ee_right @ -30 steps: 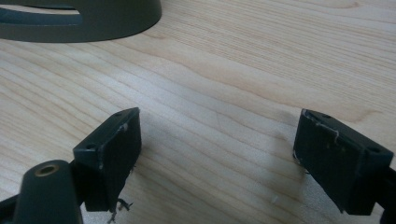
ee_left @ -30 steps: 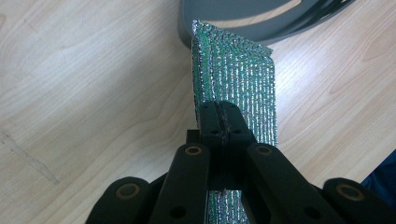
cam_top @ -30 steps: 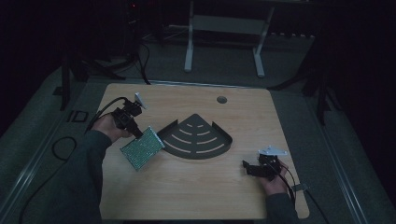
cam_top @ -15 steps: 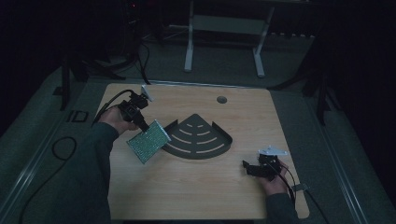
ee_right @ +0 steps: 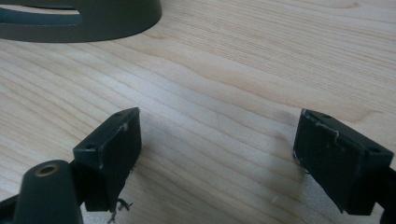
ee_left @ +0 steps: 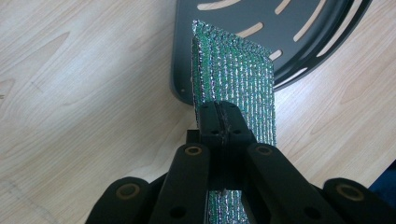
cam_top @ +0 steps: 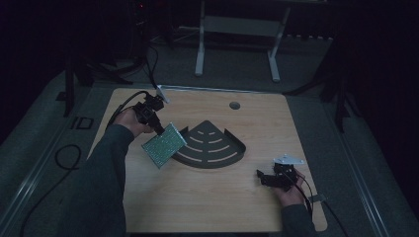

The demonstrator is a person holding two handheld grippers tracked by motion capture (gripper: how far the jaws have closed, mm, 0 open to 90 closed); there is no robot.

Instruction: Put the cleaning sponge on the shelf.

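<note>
A flat green glittery pad (cam_top: 163,144) hangs in the air, gripped at its upper edge by my left gripper (cam_top: 157,126), which is shut on it. In the left gripper view the jaws are pressed together on the green pad (ee_left: 238,84), which hangs over the left corner of the dark fan-shaped slotted tray (ee_left: 299,32). That tray (cam_top: 212,146) lies at the table's middle. My right gripper (cam_top: 264,177) rests low at the front right of the table, open, with bare wood between its jaws (ee_right: 217,140).
The wooden table (cam_top: 207,197) has a round cable hole (cam_top: 234,105) at the back. A white frame (cam_top: 237,29) stands on the floor beyond it. Cables lie on the floor at the left. The tray's rim (ee_right: 93,23) lies just ahead of the right gripper.
My left gripper has carried the green pad rightwards and a little up, from the table's left part to the tray's left corner. The right gripper has not moved.
</note>
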